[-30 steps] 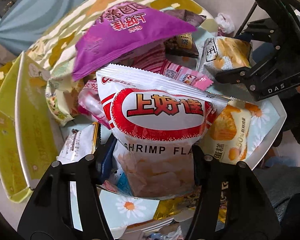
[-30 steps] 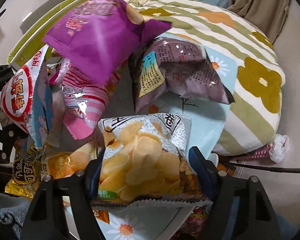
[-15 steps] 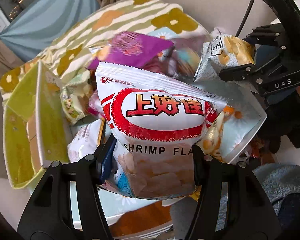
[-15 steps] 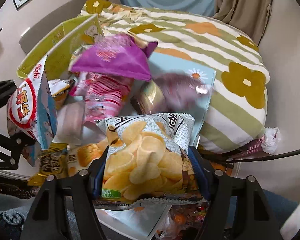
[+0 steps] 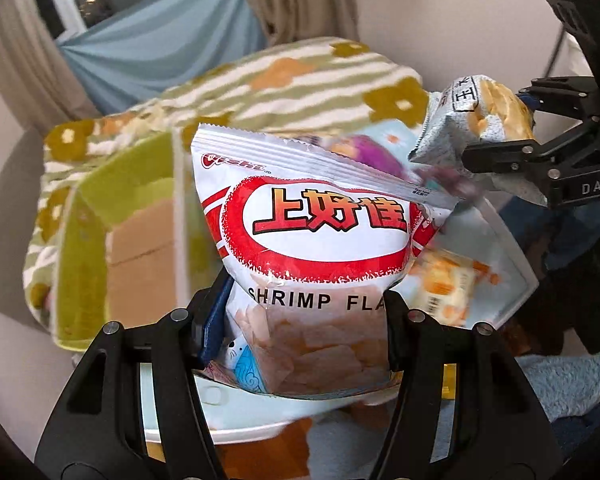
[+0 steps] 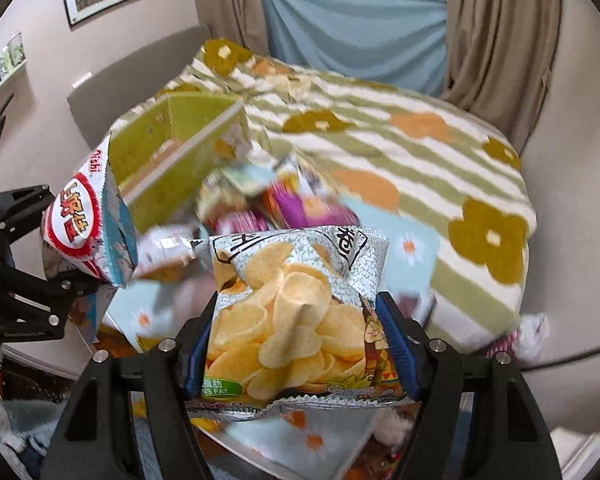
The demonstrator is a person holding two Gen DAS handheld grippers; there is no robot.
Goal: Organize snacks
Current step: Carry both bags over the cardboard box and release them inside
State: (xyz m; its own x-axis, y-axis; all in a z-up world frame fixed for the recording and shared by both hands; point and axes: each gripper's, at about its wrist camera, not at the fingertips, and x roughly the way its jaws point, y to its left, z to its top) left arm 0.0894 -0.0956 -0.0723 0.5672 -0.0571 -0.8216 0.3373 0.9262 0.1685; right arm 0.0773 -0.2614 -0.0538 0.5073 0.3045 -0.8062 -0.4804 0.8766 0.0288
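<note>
My left gripper (image 5: 306, 320) is shut on a white and red shrimp-flavour snack bag (image 5: 320, 240) and holds it up above the tray; the bag also shows in the right wrist view (image 6: 86, 232). My right gripper (image 6: 296, 344) is shut on a grey potato chip bag (image 6: 296, 308), also lifted; that bag shows at the right of the left wrist view (image 5: 472, 120). Below lie blurred snack bags, among them a purple one (image 6: 304, 206), on a pale blue daisy tray (image 5: 508, 264).
An open green cardboard box (image 5: 140, 240) stands to the left of the tray on a striped flowered blanket (image 6: 400, 136); it shows too in the right wrist view (image 6: 172, 152). Curtains and a wall lie behind.
Both grippers have risen and pulled back with their bags. The snack pile and tray now look smaller and lower, and the green box has come into fuller view.
</note>
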